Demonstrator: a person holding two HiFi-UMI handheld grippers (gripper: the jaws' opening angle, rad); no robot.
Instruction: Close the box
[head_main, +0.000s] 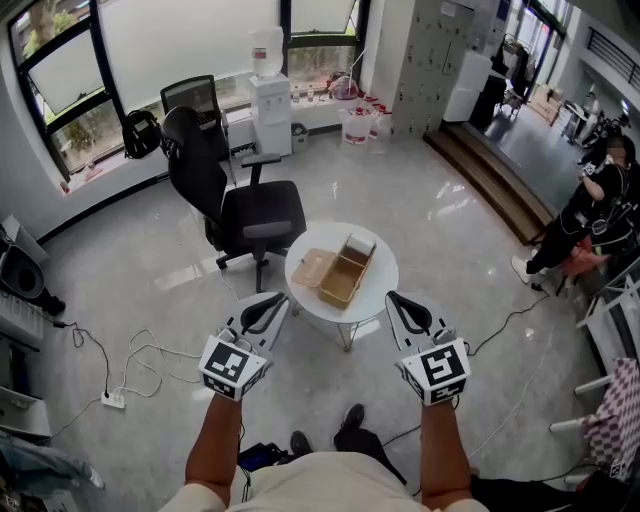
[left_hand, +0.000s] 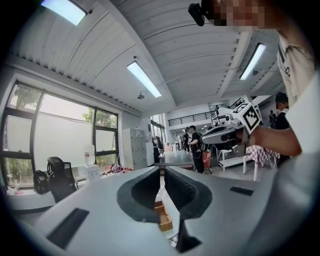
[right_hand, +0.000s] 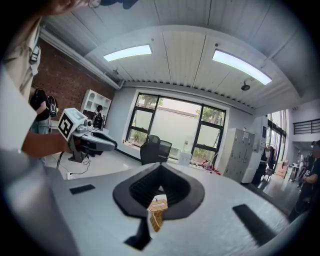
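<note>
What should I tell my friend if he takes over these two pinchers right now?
Left gripper: shut and empty, held in the air short of the table.
Right gripper: shut and empty, also short of the table.
Box: sits open in the middle of the round white table, with one flap spread out flat beside it.
Done: nothing yet; neither gripper touches the box.
Left to do: bring both grippers forward to the box, lift the flap over the top and press it down, probably steadying the box with the other gripper.
</note>
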